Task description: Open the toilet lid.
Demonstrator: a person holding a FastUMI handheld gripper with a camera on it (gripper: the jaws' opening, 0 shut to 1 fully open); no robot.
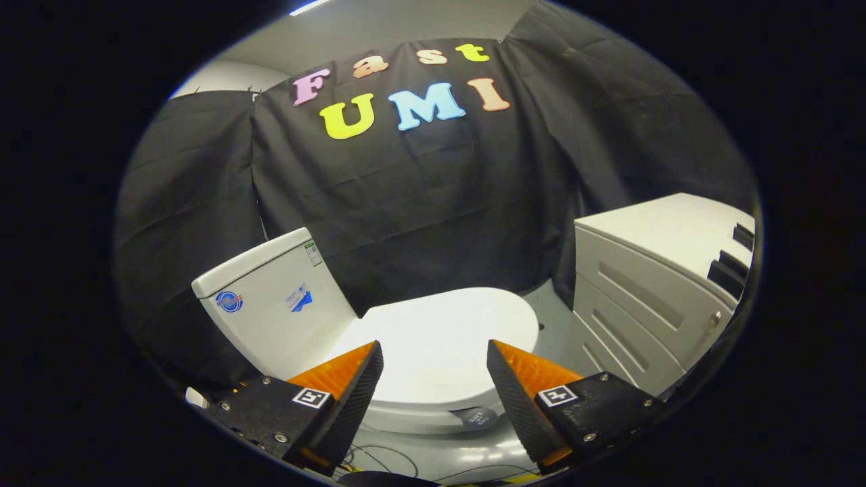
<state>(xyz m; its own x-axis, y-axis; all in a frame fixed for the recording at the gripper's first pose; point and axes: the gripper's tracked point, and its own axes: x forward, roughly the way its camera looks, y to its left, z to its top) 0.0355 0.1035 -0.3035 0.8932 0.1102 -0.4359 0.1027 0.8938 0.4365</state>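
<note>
1. Gripper (434,379): the two fingers stand wide apart with nothing between the pads; the ribbed black faces look inward and the orange backs outward. They hang above the near side of the toilet and touch nothing.
2. Toilet lid (440,338): white, closed flat on the seat, lying just ahead of and below the fingers, with its rounded front end away from the tank. Risk: the glossy surface offers little grip, so a pinch taken too shallowly at the edge could slip off as the lid rises.
3. Lid and seat rim: the seam between them shows as a thin line under the lid's near edge. Risk: a finger entering too low could catch the seat as well and lift both together.
4. Tank (270,304): upright behind the lid's hinge end, well to the left of the fingers. Risk: a lid released before it leans on the tank could fall shut.
5. White cabinet (649,284): near the toilet's far side. Risk: a wide swing could strike it.
6. Cables (379,460): loose on the floor beneath the fingers; a low approach could snag them.
</note>
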